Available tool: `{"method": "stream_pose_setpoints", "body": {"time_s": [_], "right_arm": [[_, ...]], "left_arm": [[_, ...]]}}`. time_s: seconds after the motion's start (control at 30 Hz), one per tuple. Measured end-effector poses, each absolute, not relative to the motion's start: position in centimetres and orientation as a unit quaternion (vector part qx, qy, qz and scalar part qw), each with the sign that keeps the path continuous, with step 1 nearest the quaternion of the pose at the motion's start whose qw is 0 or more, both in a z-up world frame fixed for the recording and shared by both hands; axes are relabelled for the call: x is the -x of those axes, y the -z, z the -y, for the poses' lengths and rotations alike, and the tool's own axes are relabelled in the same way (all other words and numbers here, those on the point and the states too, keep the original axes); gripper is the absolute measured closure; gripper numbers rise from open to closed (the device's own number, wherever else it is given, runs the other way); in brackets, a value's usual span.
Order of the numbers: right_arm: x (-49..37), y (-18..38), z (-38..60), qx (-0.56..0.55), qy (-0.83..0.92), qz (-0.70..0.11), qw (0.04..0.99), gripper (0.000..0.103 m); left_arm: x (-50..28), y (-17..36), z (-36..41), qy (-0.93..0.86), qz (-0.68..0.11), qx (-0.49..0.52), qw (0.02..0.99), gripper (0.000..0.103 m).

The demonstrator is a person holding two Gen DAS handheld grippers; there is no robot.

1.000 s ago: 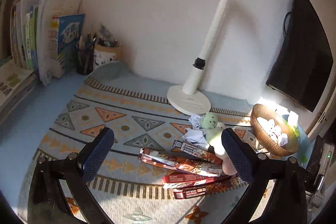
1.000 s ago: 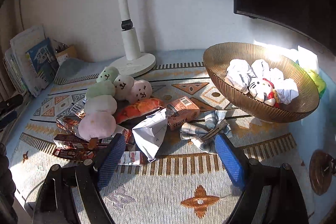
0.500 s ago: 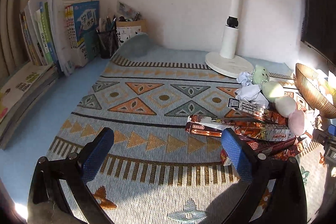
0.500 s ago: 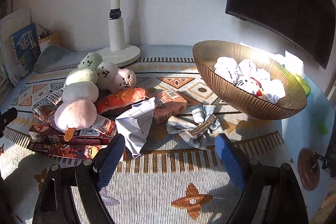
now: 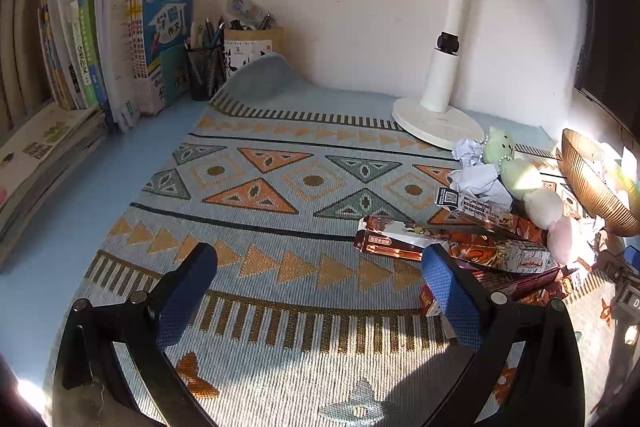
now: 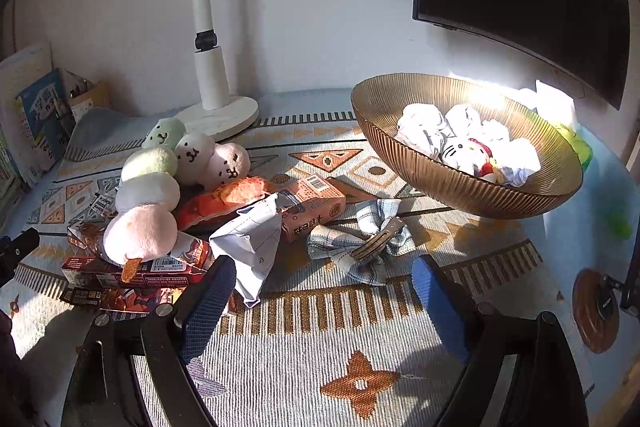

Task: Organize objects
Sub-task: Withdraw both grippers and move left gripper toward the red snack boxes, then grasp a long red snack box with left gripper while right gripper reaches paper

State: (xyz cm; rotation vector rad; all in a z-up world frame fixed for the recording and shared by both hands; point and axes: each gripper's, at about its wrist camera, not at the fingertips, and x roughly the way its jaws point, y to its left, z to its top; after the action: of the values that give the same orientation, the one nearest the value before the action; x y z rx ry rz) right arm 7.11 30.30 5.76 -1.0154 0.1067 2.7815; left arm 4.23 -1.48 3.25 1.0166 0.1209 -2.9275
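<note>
The clutter is lying on the patterned mat [image 6: 320,327]: stacked snack boxes [image 6: 136,267], a plush dango skewer [image 6: 148,195], crumpled paper [image 6: 252,243], a small carton [image 6: 316,203], and a plaid bow clip [image 6: 368,239]. The ribbed bowl [image 6: 440,179] is sitting just beyond. My right gripper [image 6: 320,301] and left gripper [image 5: 320,285] are both hovering with jaws wide, gripping nothing.

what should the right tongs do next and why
Probably ease forward and down onto the folded paper. The right tongs stand open and empty just short of it, and it lies loose on top of the clutter. The bowl beside it already holds crumpled paper, so it likely belongs there.
</note>
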Motion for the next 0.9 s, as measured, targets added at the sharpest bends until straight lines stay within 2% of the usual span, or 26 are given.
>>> {"method": "stream_pose_setpoints", "body": {"time_s": [0.3,0.53,0.67,0.73,0.8,0.9], "right_arm": [[-7.2,-5.7,-31.6,0.345,-0.933,-0.081,0.065,0.014],[-7.3,-5.9,-31.2,0.343,-0.935,-0.079,0.031,0.014],[-7.0,-5.8,-30.7,0.354,-0.933,-0.071,0.007,0.014],[-6.9,-5.7,-31.0,0.358,-0.93,-0.08,0.002,0.014],[-6.7,-5.6,-31.7,0.363,-0.927,-0.098,0.002,0.014],[-6.4,-5.3,-32.8,0.374,-0.918,-0.131,-0.013,0.014]], "left_arm": [[-4.2,-3.3,0.9,0.943,-0.024,-0.333,0.005,0.001],[-3.8,-2.6,-1.7,0.91,0.0,-0.394,-0.127,0.002],[-4.9,-2.6,-4.3,0.901,0.033,-0.39,-0.186,0.002],[-5.2,-2.8,-5.9,0.902,0.067,-0.377,-0.197,0.006],[-5.1,-3.0,-7.4,0.897,0.092,-0.374,-0.218,0.027],[-5.1,-3.1,-9.8,0.887,0.127,-0.366,-0.25,0.031]]}}
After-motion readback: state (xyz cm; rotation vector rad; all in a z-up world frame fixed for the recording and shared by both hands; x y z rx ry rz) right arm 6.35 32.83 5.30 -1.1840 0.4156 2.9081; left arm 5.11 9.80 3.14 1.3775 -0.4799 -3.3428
